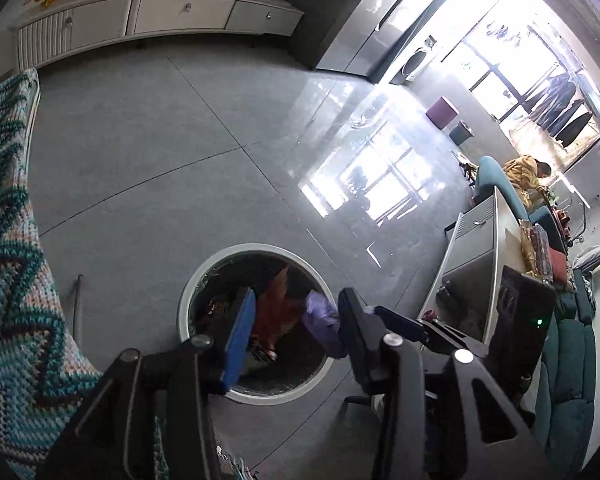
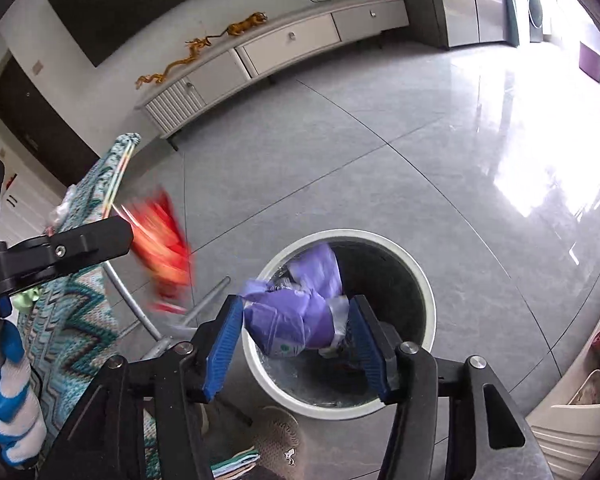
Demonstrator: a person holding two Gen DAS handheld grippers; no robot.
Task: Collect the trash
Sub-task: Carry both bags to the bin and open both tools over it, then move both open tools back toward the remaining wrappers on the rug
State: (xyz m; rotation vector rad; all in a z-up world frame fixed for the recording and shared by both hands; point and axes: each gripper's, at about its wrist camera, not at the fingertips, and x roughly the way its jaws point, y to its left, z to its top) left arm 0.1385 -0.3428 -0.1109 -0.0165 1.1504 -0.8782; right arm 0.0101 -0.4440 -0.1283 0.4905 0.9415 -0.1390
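Biggest worry first: the white bin (image 2: 426, 280) sits below me on the floor, and my red wrapper (image 2: 162, 246) is out at nine o'clock of the rim, so it may miss. My left fingers (image 1: 296, 328) stand part open, nothing between them. My right fingers (image 2: 296, 346) tilt steeply down, spread around the purple bag (image 2: 292, 320); grip unclear. It could snag the rim.
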